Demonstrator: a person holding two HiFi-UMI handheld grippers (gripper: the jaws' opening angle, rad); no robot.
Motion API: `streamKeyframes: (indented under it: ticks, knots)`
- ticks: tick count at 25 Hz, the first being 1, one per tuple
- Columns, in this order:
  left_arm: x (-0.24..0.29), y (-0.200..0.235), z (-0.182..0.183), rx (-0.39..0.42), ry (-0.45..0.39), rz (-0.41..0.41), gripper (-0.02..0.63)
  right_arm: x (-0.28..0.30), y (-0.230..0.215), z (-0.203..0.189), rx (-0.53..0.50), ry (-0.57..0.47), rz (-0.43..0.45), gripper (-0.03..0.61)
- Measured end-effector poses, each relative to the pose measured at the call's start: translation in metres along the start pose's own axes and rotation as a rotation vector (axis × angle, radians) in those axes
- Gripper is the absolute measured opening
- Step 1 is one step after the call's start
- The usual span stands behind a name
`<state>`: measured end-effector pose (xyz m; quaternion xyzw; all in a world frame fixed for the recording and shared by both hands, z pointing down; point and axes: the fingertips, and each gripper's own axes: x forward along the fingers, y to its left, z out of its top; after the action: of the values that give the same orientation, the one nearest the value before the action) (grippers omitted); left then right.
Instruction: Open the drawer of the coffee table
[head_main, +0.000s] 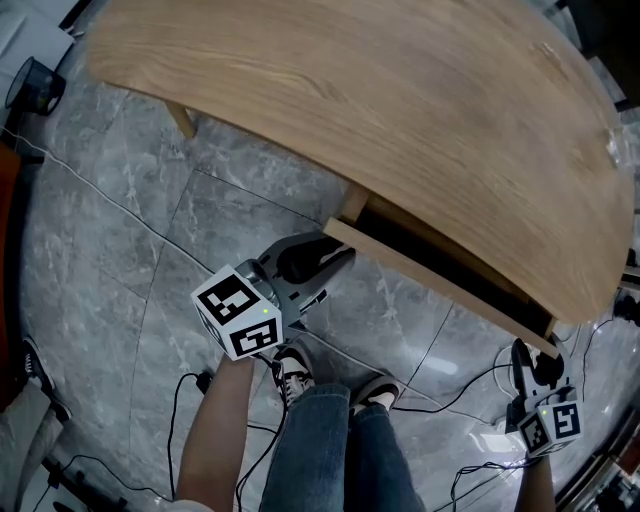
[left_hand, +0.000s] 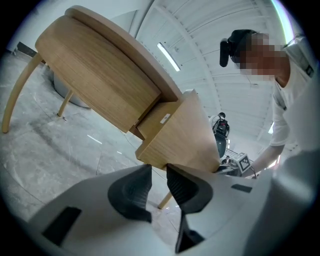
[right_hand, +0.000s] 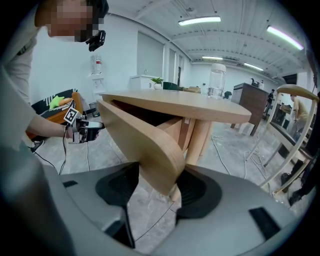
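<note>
Between the right gripper's (right_hand: 157, 176) fingers (right_hand: 200, 192) sits the rounded end of the drawer (right_hand: 142, 132) front. Both pads press on it, so the grip is a wide one. At the drawer's other end, the left gripper's (left_hand: 159, 167) fingers (left_hand: 131, 192) stand a narrow gap apart with only floor (left_hand: 60, 150) showing between them. Their tips lie at the panel's lower corner and clamp nothing. The drawer juts partway out from under the oval wooden desk (head_main: 350, 100), with a dark opening behind its front. Grey marbled floor tiles and black cables (head_main: 450, 385) surround the person's shoes (head_main: 290, 372).
</note>
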<state>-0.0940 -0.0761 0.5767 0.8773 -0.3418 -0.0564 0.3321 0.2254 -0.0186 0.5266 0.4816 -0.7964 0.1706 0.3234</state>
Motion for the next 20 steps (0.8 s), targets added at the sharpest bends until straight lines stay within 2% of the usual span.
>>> streamKeyframes:
  ticks: [11,20]
  knots:
    - [-0.020,-0.012,-0.012,0.041,0.022,-0.011,0.070,-0.015,0.018,-0.013,0.002,-0.007,0.006,0.241]
    - [-0.037,-0.019,-0.025,0.006,0.027,0.008,0.067,-0.026,0.031,-0.026,0.015,0.003,0.011,0.241]
